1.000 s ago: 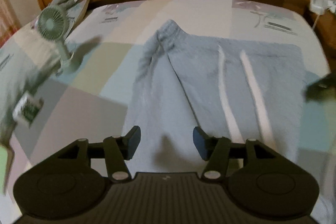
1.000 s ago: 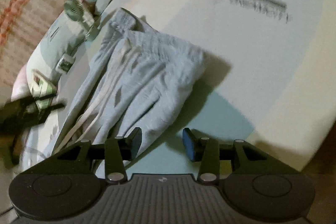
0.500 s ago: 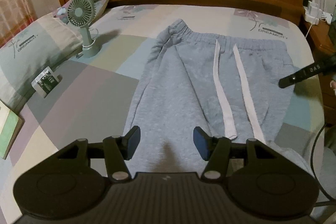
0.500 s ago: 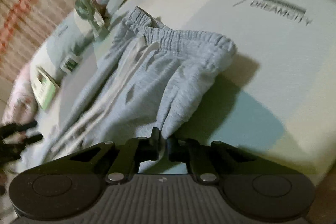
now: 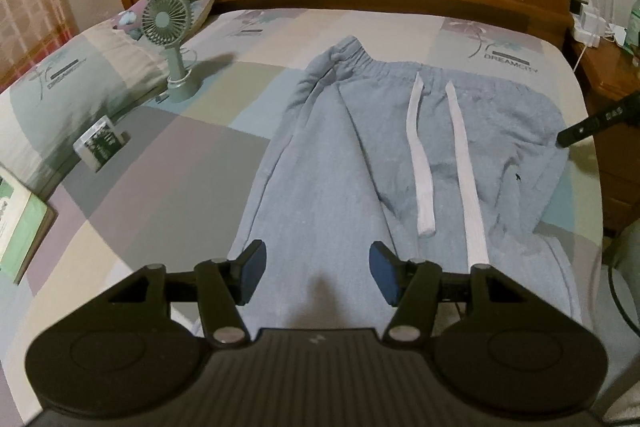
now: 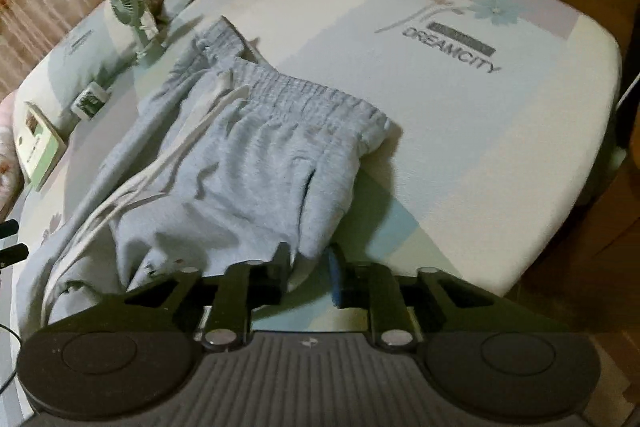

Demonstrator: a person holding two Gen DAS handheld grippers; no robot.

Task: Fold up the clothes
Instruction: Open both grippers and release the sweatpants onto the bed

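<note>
Grey sweatpants (image 5: 340, 163) with two white drawstrings (image 5: 424, 155) lie on the bed, waistband toward the wooden headboard. My left gripper (image 5: 316, 273) is open and empty, hovering over the left leg. In the right wrist view the sweatpants (image 6: 248, 167) lie ahead, their side edge between my right gripper's (image 6: 308, 267) fingers. The fingers stand partly apart with the cloth lying loose between them. The right gripper's finger (image 5: 592, 125) shows at the pants' right edge in the left wrist view.
A small green fan (image 5: 168, 27) stands by a pillow (image 5: 76, 91) on the left. A small box (image 5: 102, 143) and a book (image 5: 20, 227) lie near the left edge. A wooden nightstand (image 5: 612, 83) stands to the right of the bed.
The right gripper closed on the pants' side edge half a second ago and has now parted its fingers. The left gripper has stayed open and steadied over the left leg.
</note>
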